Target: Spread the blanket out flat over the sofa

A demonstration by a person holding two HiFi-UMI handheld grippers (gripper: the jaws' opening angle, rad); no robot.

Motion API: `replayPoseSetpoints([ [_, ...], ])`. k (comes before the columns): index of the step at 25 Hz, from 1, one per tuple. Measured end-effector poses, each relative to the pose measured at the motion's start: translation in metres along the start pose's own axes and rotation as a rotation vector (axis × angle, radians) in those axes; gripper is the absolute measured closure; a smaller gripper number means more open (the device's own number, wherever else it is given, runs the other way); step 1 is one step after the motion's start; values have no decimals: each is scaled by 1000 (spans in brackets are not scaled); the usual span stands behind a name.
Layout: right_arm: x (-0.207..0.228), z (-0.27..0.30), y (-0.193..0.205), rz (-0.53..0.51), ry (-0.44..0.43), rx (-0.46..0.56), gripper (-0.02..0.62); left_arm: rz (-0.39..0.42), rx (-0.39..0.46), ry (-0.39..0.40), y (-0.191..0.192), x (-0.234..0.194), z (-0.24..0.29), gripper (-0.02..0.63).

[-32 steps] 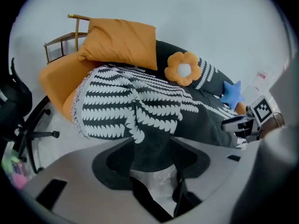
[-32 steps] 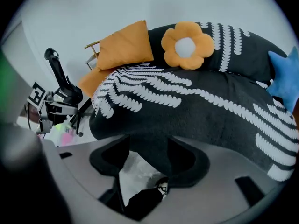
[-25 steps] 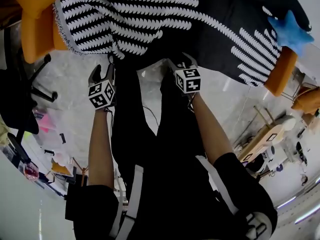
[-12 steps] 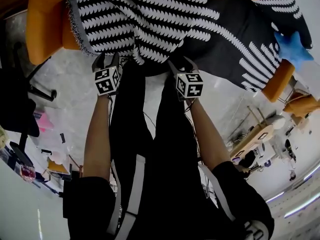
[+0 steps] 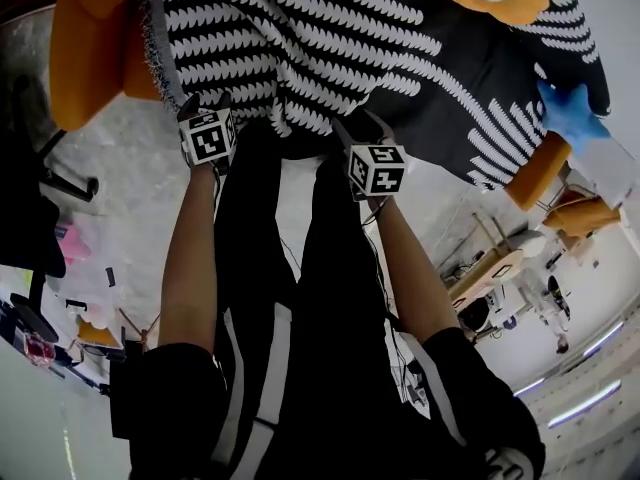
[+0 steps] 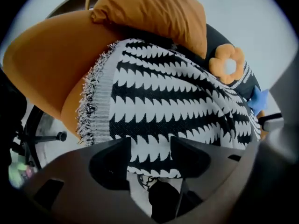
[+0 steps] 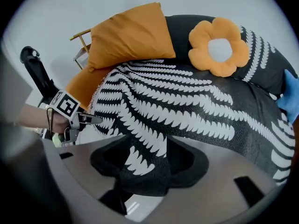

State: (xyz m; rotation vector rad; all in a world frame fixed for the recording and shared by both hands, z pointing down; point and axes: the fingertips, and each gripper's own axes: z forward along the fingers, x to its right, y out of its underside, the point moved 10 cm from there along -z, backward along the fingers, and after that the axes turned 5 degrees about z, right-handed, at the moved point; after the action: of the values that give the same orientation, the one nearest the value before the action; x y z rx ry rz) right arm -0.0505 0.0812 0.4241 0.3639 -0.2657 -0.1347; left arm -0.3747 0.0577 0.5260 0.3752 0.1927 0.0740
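Left gripper view: the left gripper [image 6: 150, 150] has its jaws well apart, and they have just been opening. The blanket's [image 6: 163, 101] front hem shows in the gap just ahead of them, but neither pad presses on it. In the right gripper view, the right gripper [image 7: 149, 164] is closed on a bunched fold of that same hem, which hangs down between its jaws. Beyond both tools the black-and-white blanket already lies over the seat and up the back of the orange sofa [image 6: 42, 64]. Its fringed side edge stops short of the arm to the left of the left jaws. An orange cushion [image 6: 154, 13] and a flower cushion [image 7: 219, 45] sit farther back. The spreading looks nearly done. What seems left is to smooth the ridges running out from the right gripper's hold, then let go.
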Motion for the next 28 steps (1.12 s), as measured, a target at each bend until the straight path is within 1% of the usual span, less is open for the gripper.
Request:
replayPoseSetpoints([
  [2,3,0,-5,-11,12,-11,347,15,-41,3,-3,1,11,351],
  [5,-3,-3,-15,-13,23,-20,354,47,-50,32,-10,-7,8,351],
  [6,-6,-5,-20,-16,21,-21,354,62,-52,32,-11,-10,3,361],
  [7,-10,-7,-24,-21,17,-23,356,81,-55,28,-12,-13,-2,385],
  [9,-18,-9,-30,-32,6,-26,357,112,-60,15,-12,-20,-12,456],
  [11,-23,-7,-36,-43,-1,-25,360,118,-57,9,-13,-26,-15,523],
  [12,-25,-5,-39,-50,-3,-22,361,119,-52,11,-13,-28,-16,549],
  [13,-27,-3,-41,-58,-4,-21,362,124,-48,15,-13,-30,-17,560],
  [16,-37,5,-45,-79,-16,-29,364,140,-47,-4,-7,-40,-21,574],
  [20,-33,31,-44,-115,-42,-48,365,92,-54,-78,5,-66,-10,575],
  [24,-34,52,-42,-154,-45,-45,365,60,-22,-139,25,-110,-3,575],
  [26,-44,56,-42,-165,-54,-48,365,81,-11,-151,28,-131,-13,575],
  [28,-55,56,-44,-170,-70,-54,365,111,-11,-147,24,-147,-26,575],
])
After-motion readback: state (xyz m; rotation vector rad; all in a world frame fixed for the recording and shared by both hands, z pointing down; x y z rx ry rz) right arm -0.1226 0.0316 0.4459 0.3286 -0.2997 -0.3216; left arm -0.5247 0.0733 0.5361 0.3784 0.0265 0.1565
